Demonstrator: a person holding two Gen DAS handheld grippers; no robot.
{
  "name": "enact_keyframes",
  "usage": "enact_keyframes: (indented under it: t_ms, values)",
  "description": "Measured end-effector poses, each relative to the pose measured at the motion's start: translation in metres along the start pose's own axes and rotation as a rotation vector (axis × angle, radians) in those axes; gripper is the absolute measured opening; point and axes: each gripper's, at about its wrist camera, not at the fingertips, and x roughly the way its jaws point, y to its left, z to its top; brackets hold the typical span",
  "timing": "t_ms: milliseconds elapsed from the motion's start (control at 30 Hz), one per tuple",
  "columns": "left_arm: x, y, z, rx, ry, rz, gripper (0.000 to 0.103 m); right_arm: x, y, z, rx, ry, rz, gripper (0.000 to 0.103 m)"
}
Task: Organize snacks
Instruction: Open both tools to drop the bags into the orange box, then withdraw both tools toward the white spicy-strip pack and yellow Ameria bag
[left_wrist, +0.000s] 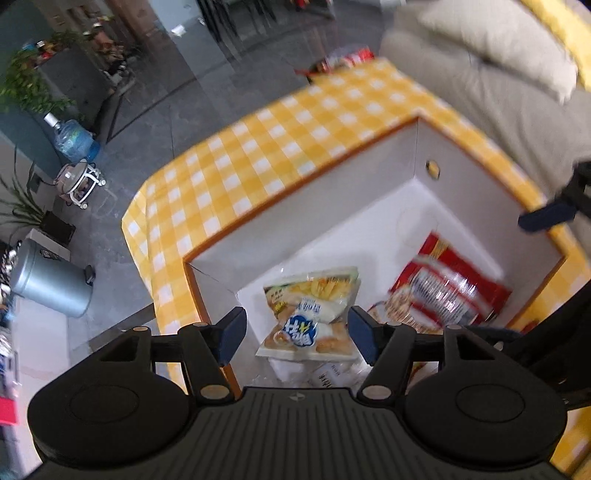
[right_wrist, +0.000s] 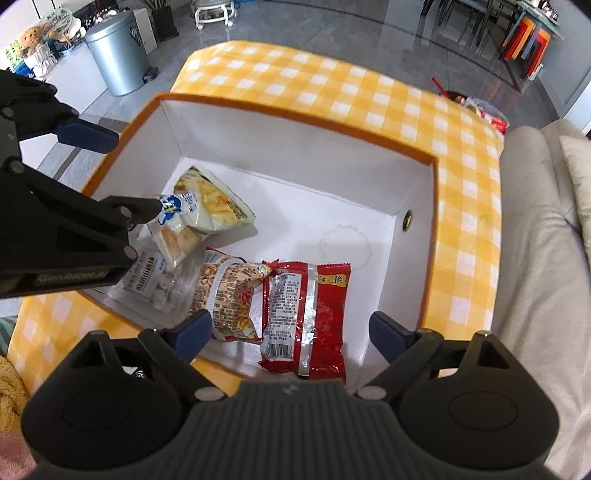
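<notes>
Right gripper (right_wrist: 288, 334) nearest, jaws spread wide, nothing between, above red snack packet (right_wrist: 312, 314). Left gripper (left_wrist: 297, 334) likewise released, over blue-and-white biscuit packet (left_wrist: 308, 332). All packets down inside white box (right_wrist: 288, 147) on yellow-checked counter (right_wrist: 332, 85). Step judged: letting go and clearing out. Best lifted straight, jaws kept wide, clear of box rim. Right view: red packet's long axis 12-to-6, barcode end at 6; chip bag (right_wrist: 231, 295) just beside, at 9.

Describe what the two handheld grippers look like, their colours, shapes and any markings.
Both are matte black plastic. The left gripper and right gripper each have a ribbed body, two round domed housings, linkage arms with silver pivot pins, and dark blue finger pads. Raised lettering runs along the left gripper's side.
</notes>
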Motion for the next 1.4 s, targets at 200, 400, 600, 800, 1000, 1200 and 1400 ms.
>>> enact_keyframes:
  t_ms: [200,400,600,800,1000,1200,1400]
  values:
    - [-0.034,0.010,-0.014,-0.083,-0.097,-0.068,0.074,-0.031,0.001,-0.019,0.072,-0.088,-0.002,0.092]
    - [-0.059,0.009,-0.039,-0.119,-0.147,-0.107,0.074,-0.056,0.010,-0.049,0.154,-0.146,0.028,0.092]
    - [-0.082,0.005,-0.067,-0.139,-0.183,-0.124,0.074,-0.075,0.023,-0.082,0.210,-0.192,0.056,0.093]
    - [-0.103,-0.002,-0.096,-0.180,-0.214,-0.122,0.074,-0.094,0.039,-0.116,0.239,-0.265,0.067,0.093]
    - [-0.111,-0.004,-0.125,-0.276,-0.216,-0.153,0.074,-0.102,0.054,-0.149,0.258,-0.312,0.055,0.093]
    - [-0.112,-0.005,-0.153,-0.355,-0.215,-0.166,0.074,-0.105,0.052,-0.182,0.328,-0.384,0.025,0.092]
    - [-0.100,-0.011,-0.175,-0.411,-0.188,-0.198,0.074,-0.099,0.046,-0.208,0.391,-0.412,-0.022,0.093]
